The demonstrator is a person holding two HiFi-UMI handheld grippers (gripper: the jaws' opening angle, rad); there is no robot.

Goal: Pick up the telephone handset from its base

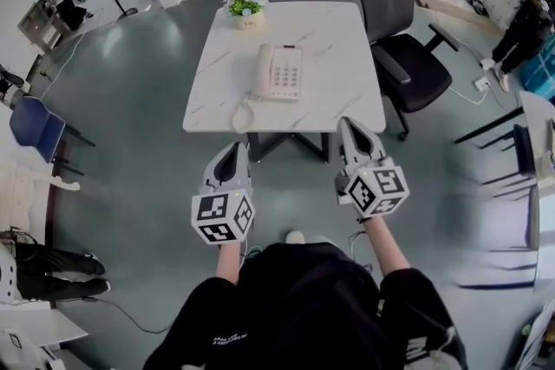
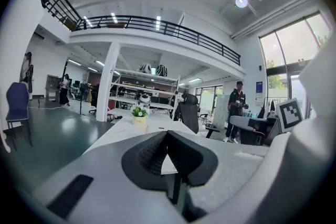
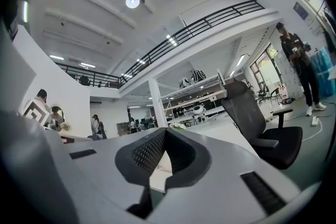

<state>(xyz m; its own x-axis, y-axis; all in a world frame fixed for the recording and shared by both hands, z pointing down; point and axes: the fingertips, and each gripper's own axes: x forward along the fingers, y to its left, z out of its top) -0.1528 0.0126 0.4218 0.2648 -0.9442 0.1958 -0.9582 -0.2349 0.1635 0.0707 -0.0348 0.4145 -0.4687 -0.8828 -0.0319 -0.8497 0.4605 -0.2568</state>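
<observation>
The telephone sits in the middle of the white marbled table (image 1: 338, 100), at the centre of the head view. The handset (image 1: 263, 71) lies in its cradle along the left side of the base (image 1: 287, 74). What looks like its cord (image 1: 242, 113) curls toward the table's near edge. A small potted plant (image 1: 245, 8) stands at the far end of the table, and a black office chair (image 1: 408, 65) is at the table's right side.

Both tools are in the lower half of the frame, short of the near edge and apart from the telephone. The left hand-held gripper (image 1: 235, 150) has its jaws pressed together with nothing between them. The right hand-held gripper (image 1: 349, 126) is likewise closed and empty. Another person (image 1: 529, 22) stands at the upper right.
</observation>
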